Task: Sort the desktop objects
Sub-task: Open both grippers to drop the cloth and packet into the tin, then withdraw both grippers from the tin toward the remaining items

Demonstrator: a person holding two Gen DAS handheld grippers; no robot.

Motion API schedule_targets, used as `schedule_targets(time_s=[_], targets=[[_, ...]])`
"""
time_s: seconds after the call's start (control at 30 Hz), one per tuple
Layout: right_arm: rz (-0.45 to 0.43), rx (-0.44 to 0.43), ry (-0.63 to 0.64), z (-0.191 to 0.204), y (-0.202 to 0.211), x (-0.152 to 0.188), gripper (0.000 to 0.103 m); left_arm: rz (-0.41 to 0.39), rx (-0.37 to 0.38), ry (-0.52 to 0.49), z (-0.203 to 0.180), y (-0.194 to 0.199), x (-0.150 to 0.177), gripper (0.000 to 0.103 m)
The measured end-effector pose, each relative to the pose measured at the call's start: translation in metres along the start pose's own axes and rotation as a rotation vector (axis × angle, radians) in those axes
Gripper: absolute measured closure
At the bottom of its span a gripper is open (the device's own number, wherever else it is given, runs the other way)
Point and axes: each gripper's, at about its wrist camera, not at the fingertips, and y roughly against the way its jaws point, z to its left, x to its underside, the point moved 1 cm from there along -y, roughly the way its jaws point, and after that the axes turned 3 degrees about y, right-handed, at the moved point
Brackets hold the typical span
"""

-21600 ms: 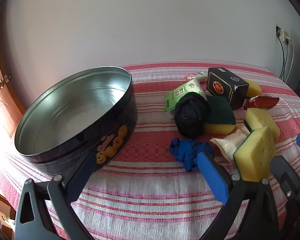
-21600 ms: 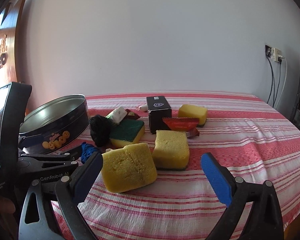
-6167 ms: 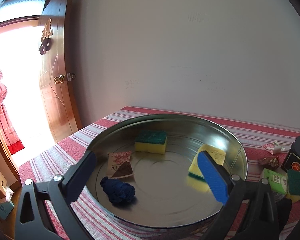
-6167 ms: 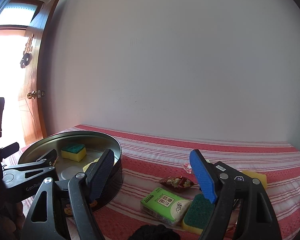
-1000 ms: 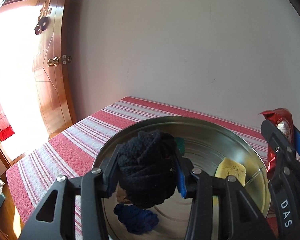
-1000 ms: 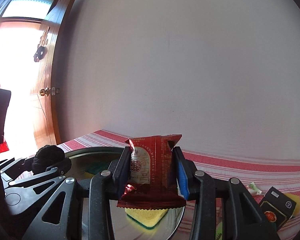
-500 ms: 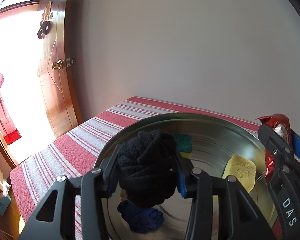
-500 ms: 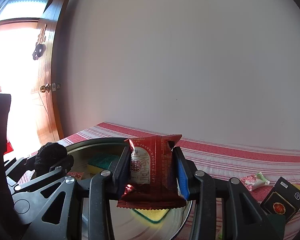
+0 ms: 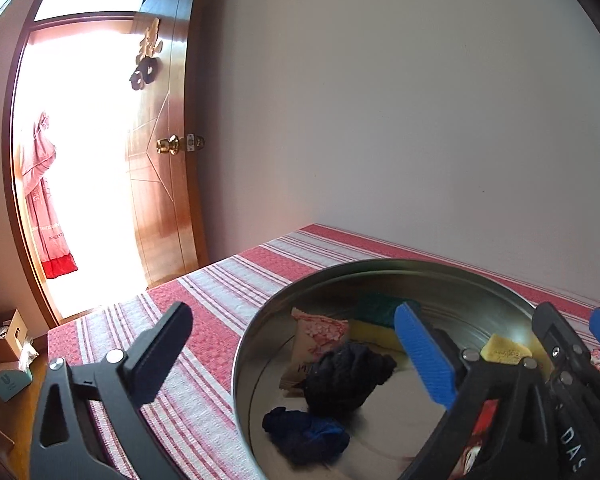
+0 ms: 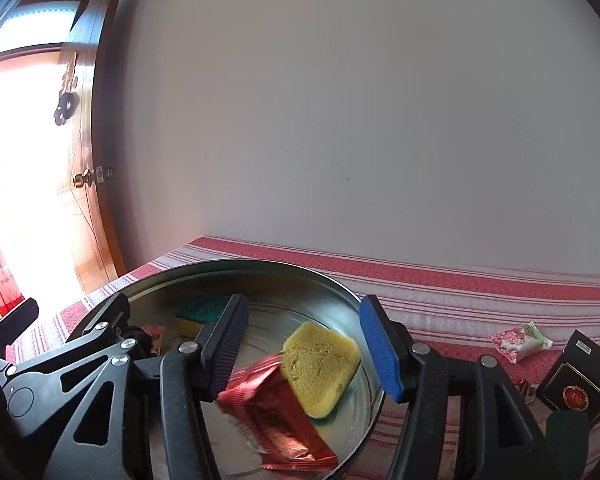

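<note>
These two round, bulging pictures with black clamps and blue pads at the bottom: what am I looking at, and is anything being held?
No robot here: a person holds a two-finger clamp in each hand, and each clamp carries a wide-angle camera looking forward along its fingers. One picture comes from the left gripper, the other from the right gripper.

Both point into a round metal tin on a red-striped tablecloth. In the tin lie a black knitted bundle, a blue cloth, a pink-patterned packet, a green-topped sponge and a yellow sponge.

Nothing is gripped. Both pairs of jaws are opening. The red snack packet is blurred, apparently dropping from the right gripper into the tin. On the cloth outside remain a black box and a pink sweet wrapper.
</note>
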Motion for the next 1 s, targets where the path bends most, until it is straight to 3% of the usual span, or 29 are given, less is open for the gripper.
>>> schedule_targets(time_s=[0.07,0.33,0.5,1.0], targets=[[-0.017,0.016,-0.029,-0.005,0.004,0.001,0.024,-0.003,-0.002,-0.012,-0.001,-0.001,0.0,0.001],[-0.069,0.081,0.029,0.001,0.021,0.002,0.023,-0.008,-0.025,-0.002,0.003,-0.003,-0.001,0.001],[-0.085,0.086,0.037,0.003,0.025,0.0,0.017,-0.019,-0.036,0.001,0.005,-0.002,-0.001,0.001],[-0.12,0.131,0.037,-0.016,0.051,0.007,0.016,-0.045,0.01,-0.011,0.001,0.009,0.002,0.0]])
